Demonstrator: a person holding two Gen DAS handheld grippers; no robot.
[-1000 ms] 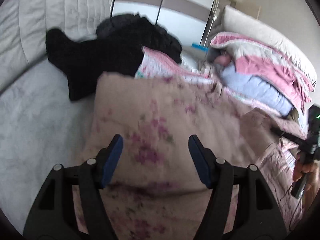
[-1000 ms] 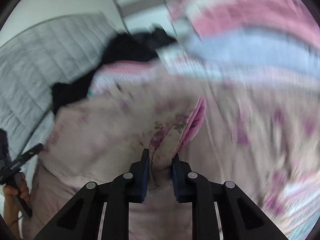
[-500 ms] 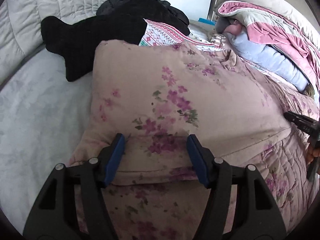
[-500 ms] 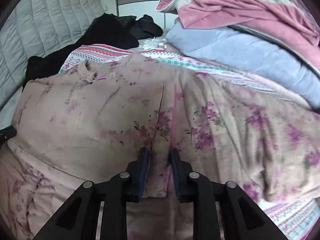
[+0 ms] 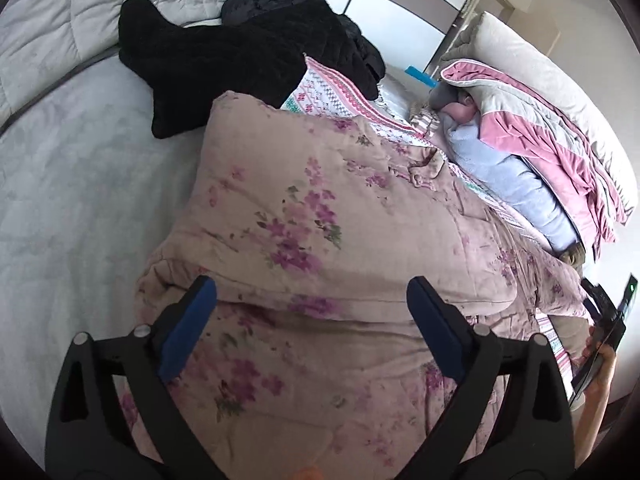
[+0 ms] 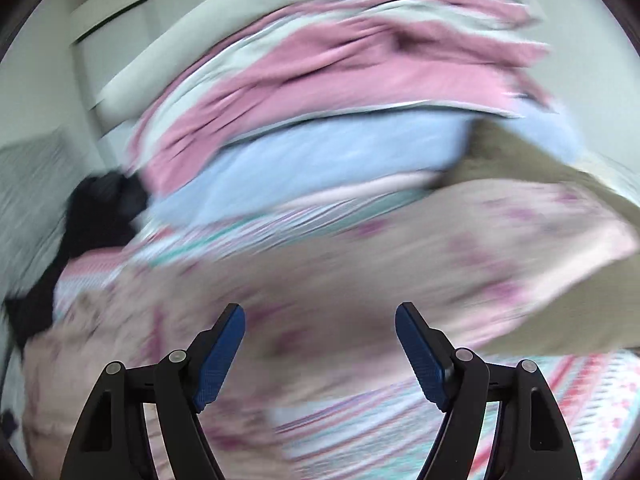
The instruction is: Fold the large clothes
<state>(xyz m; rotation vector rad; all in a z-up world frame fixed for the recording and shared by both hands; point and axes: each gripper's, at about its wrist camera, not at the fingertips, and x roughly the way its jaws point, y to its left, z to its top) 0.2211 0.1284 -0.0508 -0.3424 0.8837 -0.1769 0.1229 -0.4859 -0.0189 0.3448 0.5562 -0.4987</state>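
A large quilted garment (image 5: 304, 216), dusty pink with purple flowers, lies on the grey bed with one part folded over onto itself. My left gripper (image 5: 312, 300) hovers over the fold's near edge, its jaws opening wide, with no pad pressing the cloth. In the blurred right wrist view the same flowered garment (image 6: 360, 264) spreads ahead. My right gripper (image 6: 320, 328) is over it, jaws opening, with nothing pinched between the blue pads. The right gripper's body and the hand holding it show at the right edge of the left wrist view.
A black fleece garment (image 5: 224, 52) lies at the bed's far side, partly on a pink patterned knit (image 5: 336, 92). A stack of folded pink, grey and light blue bedding (image 5: 532, 152) sits at the right. Grey bedsheet (image 5: 80, 184) lies bare at the left.
The right gripper let go of the pinched flowered cloth, opened wide and swung quickly to the right. The left gripper's jaws widened over the folded edge. The garment now lies folded and flat.
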